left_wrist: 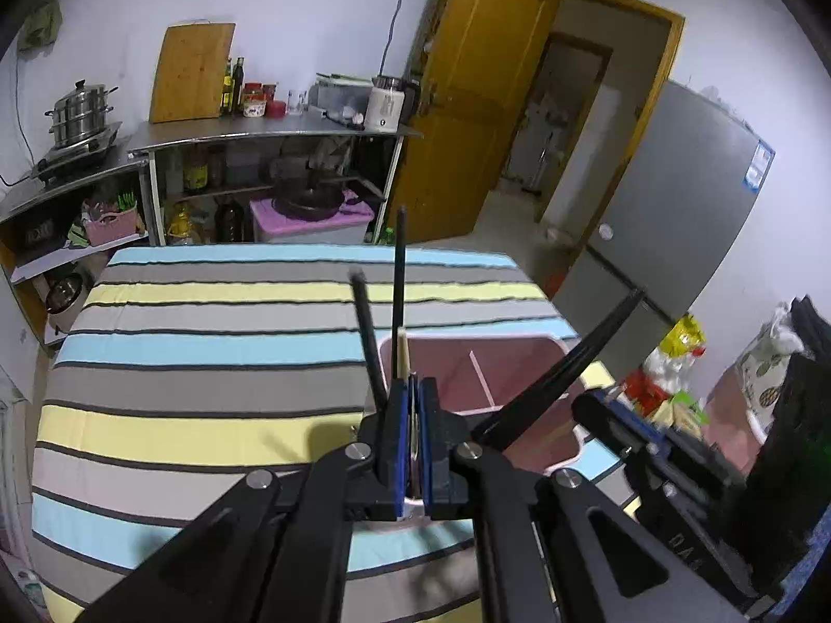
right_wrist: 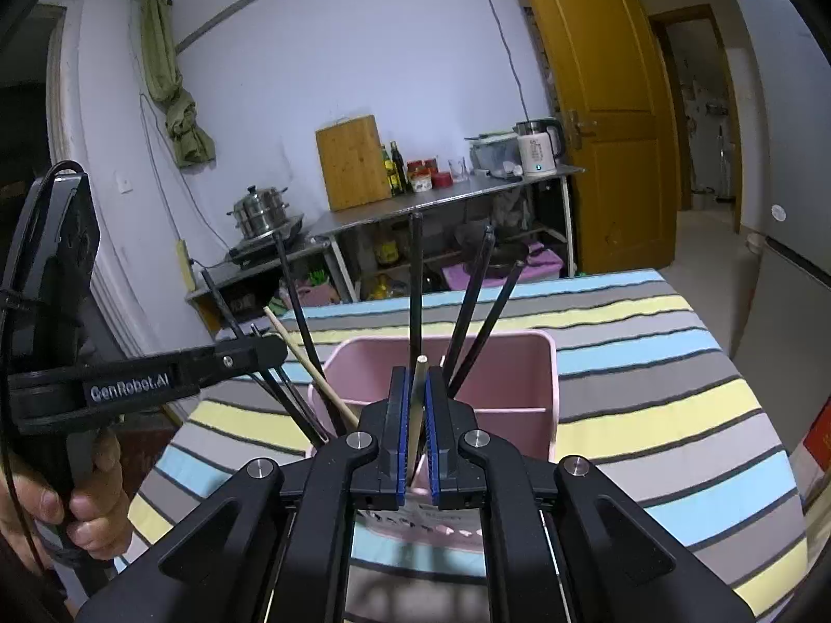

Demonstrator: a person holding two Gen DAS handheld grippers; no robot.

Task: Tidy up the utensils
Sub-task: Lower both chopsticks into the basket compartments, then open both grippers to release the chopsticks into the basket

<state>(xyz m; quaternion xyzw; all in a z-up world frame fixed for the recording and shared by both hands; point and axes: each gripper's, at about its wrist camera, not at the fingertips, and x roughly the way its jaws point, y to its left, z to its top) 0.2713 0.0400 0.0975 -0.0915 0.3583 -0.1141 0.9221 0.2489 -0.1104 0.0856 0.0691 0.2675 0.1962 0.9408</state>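
- Right gripper is pinched tight on a pale chopstick, the blue pads squeezing it from both sides.
- That chopstick sits dead centre between the fingers, its flat tip poking up just past them, right over the near edge of the pink holder.
- It's a light, wood-coloured stick, straight and thin, and its long axis runs nearly upright in the right wrist view, leaning only slightly.
- Left gripper is clamped together too, with a thin pale stick caught between its blue pads; this one rises straight up against the holder's left wall.
- Pink holder is a rectangular plastic bin with a divider inside, standing on the striped tablecloth, just ahead of both grippers.
- Black chopsticks stand in the holder, fanned out: one nearly vertical, two leaning right, a few leaning left, all with ends pointing up and away.
- One more pale chopstick leans out to the left over the holder's left rim.
- From the right wrist view you can see the person's left hand wrapped round the handle of the left gripper, beside the holder's left side.
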